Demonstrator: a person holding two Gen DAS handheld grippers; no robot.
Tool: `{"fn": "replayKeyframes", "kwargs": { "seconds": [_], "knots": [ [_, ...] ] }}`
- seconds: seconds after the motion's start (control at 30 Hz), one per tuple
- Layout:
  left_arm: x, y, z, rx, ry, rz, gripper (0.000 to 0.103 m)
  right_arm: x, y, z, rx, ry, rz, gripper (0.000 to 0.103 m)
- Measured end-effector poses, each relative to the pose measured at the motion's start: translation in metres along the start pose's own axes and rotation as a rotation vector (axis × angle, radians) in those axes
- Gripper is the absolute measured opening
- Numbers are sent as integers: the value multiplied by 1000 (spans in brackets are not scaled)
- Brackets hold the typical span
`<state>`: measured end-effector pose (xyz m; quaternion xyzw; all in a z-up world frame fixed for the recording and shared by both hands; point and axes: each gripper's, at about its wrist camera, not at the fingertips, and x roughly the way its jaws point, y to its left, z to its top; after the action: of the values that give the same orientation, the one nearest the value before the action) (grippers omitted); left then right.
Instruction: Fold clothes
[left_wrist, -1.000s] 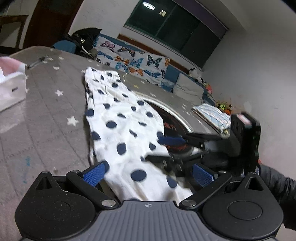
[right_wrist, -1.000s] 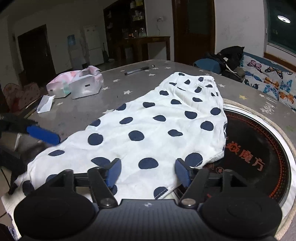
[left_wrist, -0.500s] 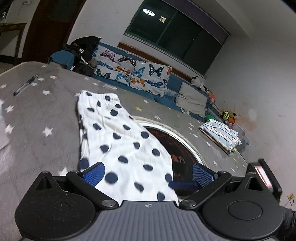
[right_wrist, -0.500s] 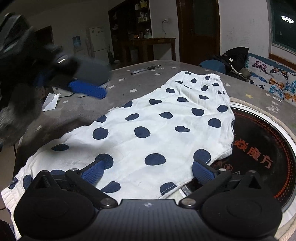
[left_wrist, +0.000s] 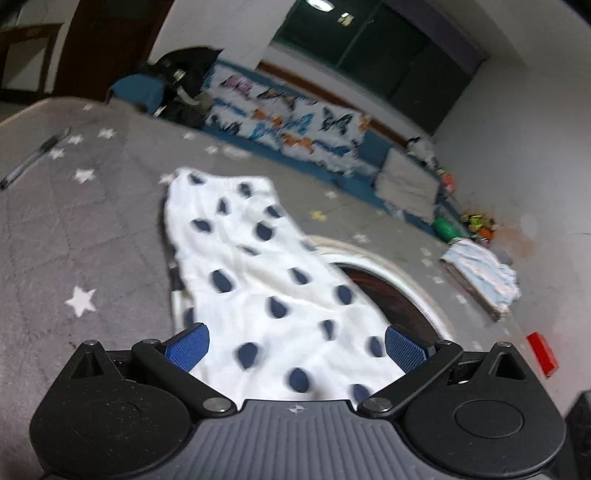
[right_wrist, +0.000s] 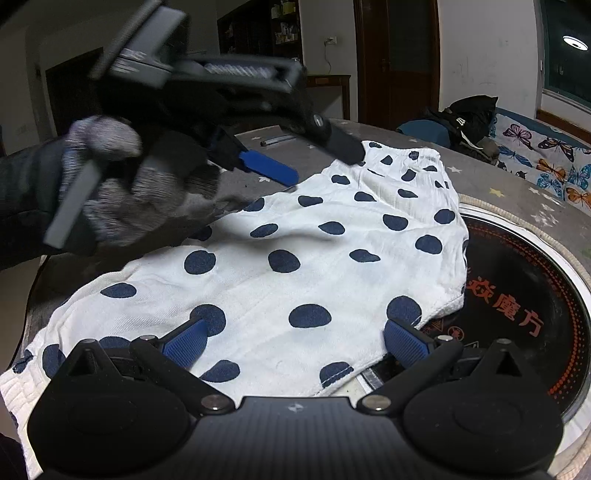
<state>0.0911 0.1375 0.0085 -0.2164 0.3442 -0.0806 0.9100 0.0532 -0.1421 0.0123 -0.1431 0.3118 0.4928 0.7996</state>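
left hand-held gripper (left_wrist: 294, 348): jaws wide, nothing between the blue pads; held above the near end of the garment, not touching it. The right wrist view shows it (right_wrist: 314, 162) in the air over the garment's far-left side, gripped by a grey-gloved hand (right_wrist: 122, 188).
right hand-held gripper (right_wrist: 293, 342): jaws wide, empty; low over the garment's near hem. Cannot tell if the pads touch the cloth.
polka-dot garment (right_wrist: 295, 258): white with navy dots, spread flat on the bench (left_wrist: 74, 240). Its right edge overlaps the round black plate. One end hangs past the near-left bench edge.
round black plate (right_wrist: 517, 295): white rim, orange characters, inset in the bench just right of the garment.
pen (left_wrist: 33, 158): far-left part of the bench, well apart from the garment.
folded striped cloth (left_wrist: 484, 273): far-right bench edge.
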Motion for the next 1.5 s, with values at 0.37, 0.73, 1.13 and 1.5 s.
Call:
{"fn": "replayKeyframes", "kwargs": {
  "seconds": [0.37,0.73,1.13,1.5],
  "knots": [
    [5,-10,24,167,-64,183,102,1,-1,0,3,-2,3,103],
    [71,-7,42,352,40,356,100,1,-2,0,5,-3,5,103],
    [74,-7,78,327,-71,434,100,1,-4,-1,9,-4,8,103],
    [140,-24,99,483,10,499,97,1,-3,0,12,-5,11,103]
  ]
}}
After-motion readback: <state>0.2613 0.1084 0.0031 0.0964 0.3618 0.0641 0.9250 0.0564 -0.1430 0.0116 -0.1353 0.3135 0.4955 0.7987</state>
